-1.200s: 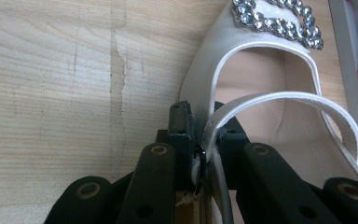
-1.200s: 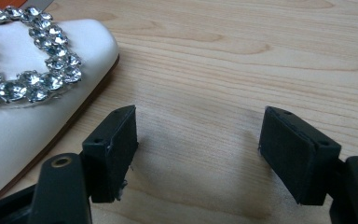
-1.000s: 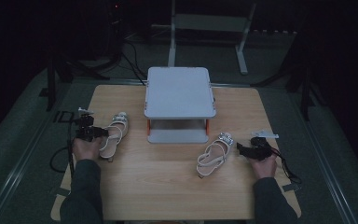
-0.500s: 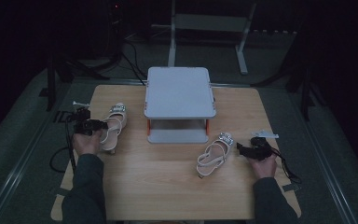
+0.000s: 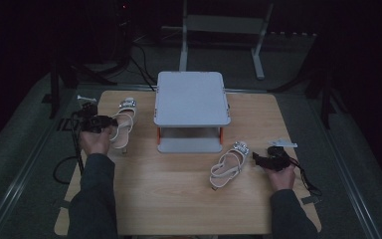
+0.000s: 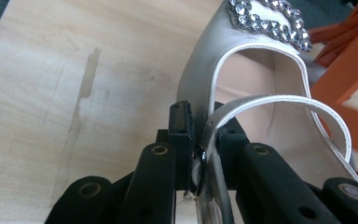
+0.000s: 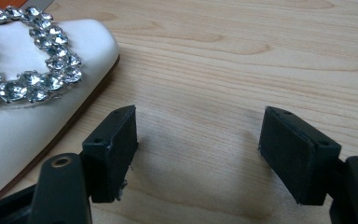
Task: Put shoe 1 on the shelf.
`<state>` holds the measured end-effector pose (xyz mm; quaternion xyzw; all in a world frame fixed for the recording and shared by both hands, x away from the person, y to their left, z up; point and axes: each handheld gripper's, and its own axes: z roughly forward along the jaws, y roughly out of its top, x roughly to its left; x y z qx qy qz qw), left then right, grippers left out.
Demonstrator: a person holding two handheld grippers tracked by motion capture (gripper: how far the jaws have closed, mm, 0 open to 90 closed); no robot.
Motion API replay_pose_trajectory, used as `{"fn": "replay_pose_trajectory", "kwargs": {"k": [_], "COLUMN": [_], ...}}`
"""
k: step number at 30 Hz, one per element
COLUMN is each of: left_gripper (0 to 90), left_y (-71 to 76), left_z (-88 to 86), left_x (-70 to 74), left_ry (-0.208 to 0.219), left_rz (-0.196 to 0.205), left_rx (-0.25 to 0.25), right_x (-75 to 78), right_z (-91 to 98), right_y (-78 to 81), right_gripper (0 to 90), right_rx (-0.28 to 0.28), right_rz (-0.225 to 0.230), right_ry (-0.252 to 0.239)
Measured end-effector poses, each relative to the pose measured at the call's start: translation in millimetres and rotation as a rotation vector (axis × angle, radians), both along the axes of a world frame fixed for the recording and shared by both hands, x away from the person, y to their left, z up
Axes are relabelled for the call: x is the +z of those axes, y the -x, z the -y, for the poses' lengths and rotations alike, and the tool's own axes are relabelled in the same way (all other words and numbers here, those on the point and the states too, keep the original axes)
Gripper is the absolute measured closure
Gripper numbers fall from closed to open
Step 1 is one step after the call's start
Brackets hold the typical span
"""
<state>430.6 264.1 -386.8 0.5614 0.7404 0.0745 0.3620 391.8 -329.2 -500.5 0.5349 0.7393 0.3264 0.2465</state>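
Note:
Two white sandals with rhinestone toe trim lie on the wooden table. The left sandal sits left of a grey two-level stand. My left gripper is shut on that sandal's heel strap, pinched between the black jaws. The right sandal lies in front of the stand, toe toward it. Just to its right my right gripper rests low over the wood, open, nothing between its pads.
The stand has orange legs and a lower shelf. Cables trail off both table sides. A metal frame stands on the dark floor behind the table. Bare wood lies along the front edge.
My left gripper and the left sandal have shifted away from me and slightly left, toward the table's back left corner. The right gripper and right sandal stay put.

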Motion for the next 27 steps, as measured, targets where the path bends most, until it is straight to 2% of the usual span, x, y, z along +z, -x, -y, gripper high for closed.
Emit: {"fn": "replay_pose_trajectory", "kwargs": {"k": [9,19,20,21,23,27], "left_gripper": [80.9,80.9,80.9,80.9,80.8,80.6], "left_y": [-9.5,-25.7,-25.7,-28.1,-31.3,-39.0], "left_z": [11.4,28.8,28.8,35.9,44.8,68.2], "left_x": [34.7,95.1,95.1,105.0,113.3,123.5], "left_ry": [0.009,-0.01,-0.01,0.0,0.015,0.029], "left_rz": [0.037,0.063,0.063,0.071,0.076,0.081], "left_rx": [0.026,0.05,0.05,0.042,0.027,0.008], "right_x": [0.0,0.0,0.0,0.0,0.0,0.1], "right_z": [-0.1,-0.2,-0.2,-0.1,-0.2,0.0], "right_y": [0.0,-0.1,-0.1,-0.1,-0.1,-0.1], "right_gripper": [27.6,27.6,27.6,27.6,27.6,27.6], "right_rx": [-0.001,-0.001,-0.001,-0.001,-0.001,0.0], "right_rz": [-0.001,0.0,0.0,0.001,0.001,0.0], "right_ry": [-0.001,-0.002,-0.002,-0.001,-0.002,0.001]}}
